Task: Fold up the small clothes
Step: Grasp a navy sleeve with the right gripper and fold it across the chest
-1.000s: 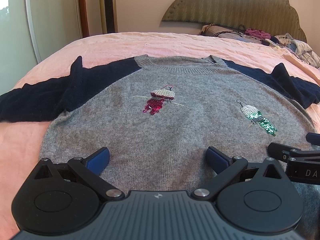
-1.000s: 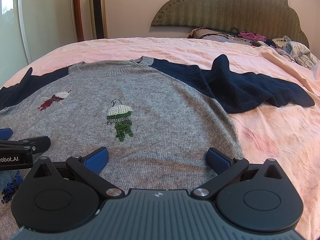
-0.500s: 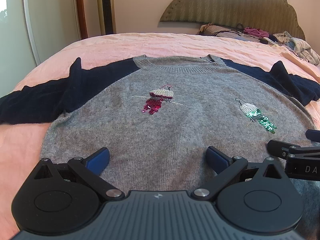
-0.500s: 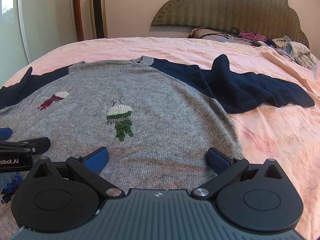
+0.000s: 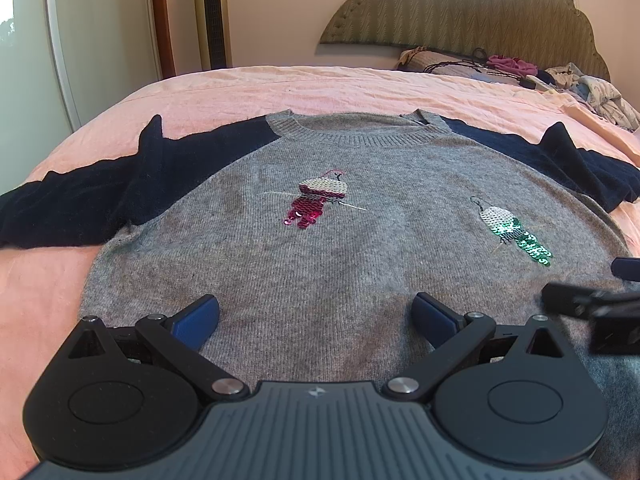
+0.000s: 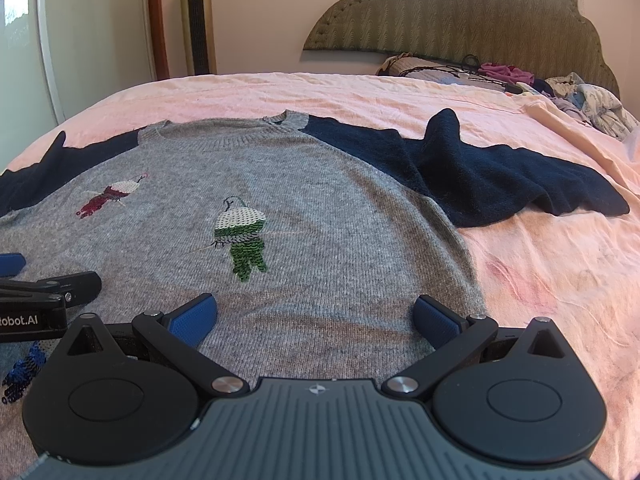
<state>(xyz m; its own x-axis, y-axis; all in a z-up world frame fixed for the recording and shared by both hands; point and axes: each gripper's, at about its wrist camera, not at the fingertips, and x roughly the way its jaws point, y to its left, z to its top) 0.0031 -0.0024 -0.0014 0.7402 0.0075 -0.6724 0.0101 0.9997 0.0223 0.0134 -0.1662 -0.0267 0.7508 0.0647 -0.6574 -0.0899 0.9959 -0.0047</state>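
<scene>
Left tool (image 5: 316,312): blue ribbed pads spread wide, nothing held, hovering low over sweater hem.
Right tool (image 6: 316,314): likewise spread wide, gripping nothing, at hem near the sweater's right edge.
Sweater (image 5: 340,264): grey fine-knit body, navy fuzzy sleeves (image 6: 500,184) spread outward, ribbed round collar; lies flat, front up, on the bed.
Sequin parrots: red (image 5: 318,202), green (image 6: 242,236), blue (image 6: 24,368) partly hidden.
Bedsheet (image 6: 560,280): pink, wrinkled.
Clothes heap (image 6: 592,108): loose, by the scalloped padded headboard (image 6: 480,16).
</scene>
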